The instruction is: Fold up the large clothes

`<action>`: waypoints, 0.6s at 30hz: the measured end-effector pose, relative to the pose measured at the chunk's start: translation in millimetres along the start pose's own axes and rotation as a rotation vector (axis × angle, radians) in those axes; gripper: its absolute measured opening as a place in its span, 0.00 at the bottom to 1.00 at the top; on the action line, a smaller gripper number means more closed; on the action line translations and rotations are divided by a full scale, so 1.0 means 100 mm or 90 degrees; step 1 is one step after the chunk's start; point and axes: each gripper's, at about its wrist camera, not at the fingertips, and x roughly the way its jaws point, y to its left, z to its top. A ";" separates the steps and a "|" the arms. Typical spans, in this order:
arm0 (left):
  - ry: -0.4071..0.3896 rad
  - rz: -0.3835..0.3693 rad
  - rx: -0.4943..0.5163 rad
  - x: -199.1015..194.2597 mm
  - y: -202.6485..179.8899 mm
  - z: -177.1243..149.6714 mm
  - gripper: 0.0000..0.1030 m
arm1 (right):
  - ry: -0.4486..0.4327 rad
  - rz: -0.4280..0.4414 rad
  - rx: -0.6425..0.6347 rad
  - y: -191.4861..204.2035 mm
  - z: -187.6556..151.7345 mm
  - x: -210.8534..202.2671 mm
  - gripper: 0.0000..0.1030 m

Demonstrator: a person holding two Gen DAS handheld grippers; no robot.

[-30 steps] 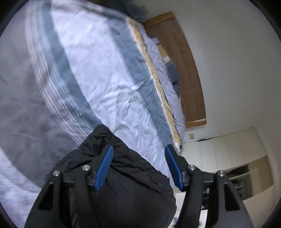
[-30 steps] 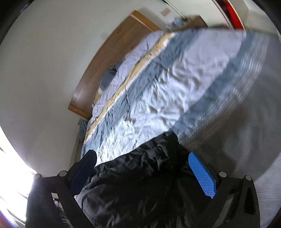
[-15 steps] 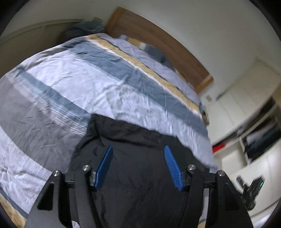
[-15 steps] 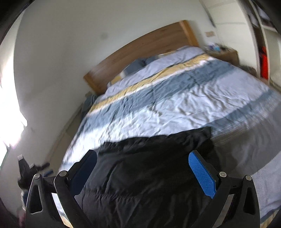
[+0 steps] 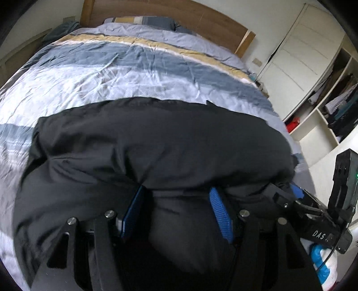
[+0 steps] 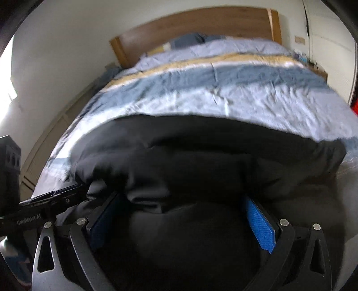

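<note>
A large black padded jacket [image 5: 156, 143] lies spread across the near end of the striped bed [image 5: 111, 73]. It also fills the lower half of the right wrist view [image 6: 201, 161]. My left gripper [image 5: 176, 201] has its blue pads wide apart, with a bulge of black fabric between them. My right gripper [image 6: 181, 210] also has its pads wide apart with black fabric bunched between them. The right gripper's body shows at the right edge of the left wrist view [image 5: 317, 212], close beside the left one. The fingertips are partly buried in fabric.
The bed has a blue, white and yellow striped duvet and a wooden headboard [image 5: 170, 13]. White wardrobe doors [image 5: 297, 56] and open shelves with clothes [image 5: 335, 105] stand to the right. A white wall [image 6: 56, 56] is on the left.
Both grippers swung from tilted views to level ones facing the headboard. The jacket went from a bunched lump to a sheet spread across the bed, and both grippers sank closer into it.
</note>
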 end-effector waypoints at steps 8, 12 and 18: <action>0.012 0.028 -0.018 0.57 0.15 0.29 0.60 | 0.022 -0.011 0.017 -0.16 0.22 0.51 1.00; 0.010 0.023 -0.022 0.65 0.21 0.30 0.60 | 0.032 -0.005 0.019 -0.21 0.21 0.63 1.00; 0.013 -0.009 -0.027 0.43 0.43 0.27 0.60 | 0.026 0.072 0.061 -0.54 0.21 0.43 1.00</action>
